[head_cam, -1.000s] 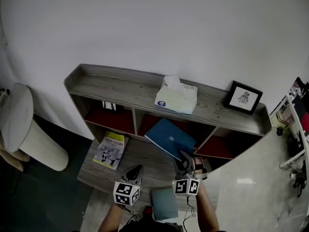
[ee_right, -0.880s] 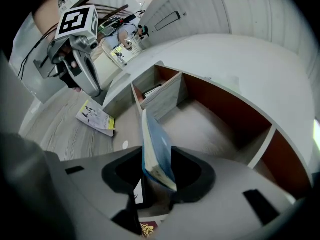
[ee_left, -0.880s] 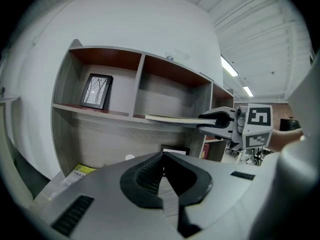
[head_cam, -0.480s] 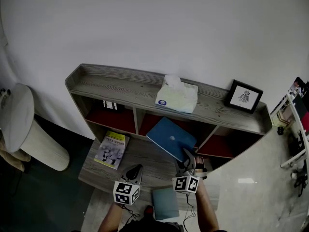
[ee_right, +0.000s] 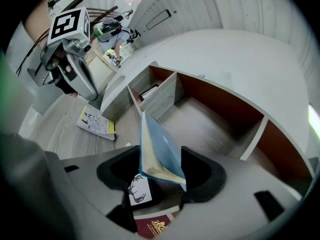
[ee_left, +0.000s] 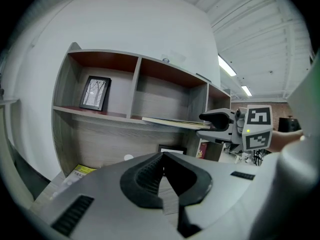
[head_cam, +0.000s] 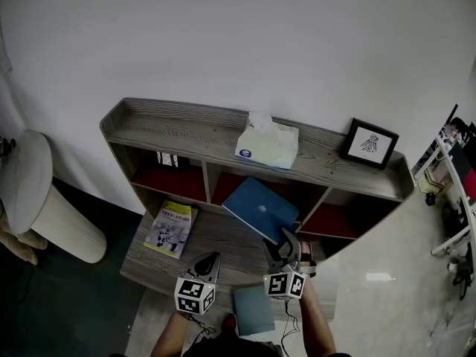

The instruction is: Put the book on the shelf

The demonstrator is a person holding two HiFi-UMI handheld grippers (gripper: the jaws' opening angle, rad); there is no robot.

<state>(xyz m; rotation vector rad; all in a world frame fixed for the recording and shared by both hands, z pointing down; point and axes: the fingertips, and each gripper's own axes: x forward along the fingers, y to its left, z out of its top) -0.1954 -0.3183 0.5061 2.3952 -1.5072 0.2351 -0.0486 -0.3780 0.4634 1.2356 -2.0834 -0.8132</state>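
Note:
The blue book slants with its far end in the shelf's middle lower compartment and its near corner between my right gripper's jaws. In the right gripper view the book stands on edge inside the wide gap of that gripper. Its jaws are opening and neither pad presses the cover. My left gripper hovers over the low wooden ledge, left of the right one, shut and empty. In the left gripper view, past its closed tips, the book reaches level into the shelf from the right gripper.
A tissue box and a framed picture stand on the shelf top. A yellow magazine lies on the ledge at left. Another blue book lies by my feet. A white round stool stands far left. A small frame and a red booklet lie under the right gripper.
The right gripper's jaws have spread apart around the blue book's corner. The book has shifted slightly left; the left gripper has stayed put.

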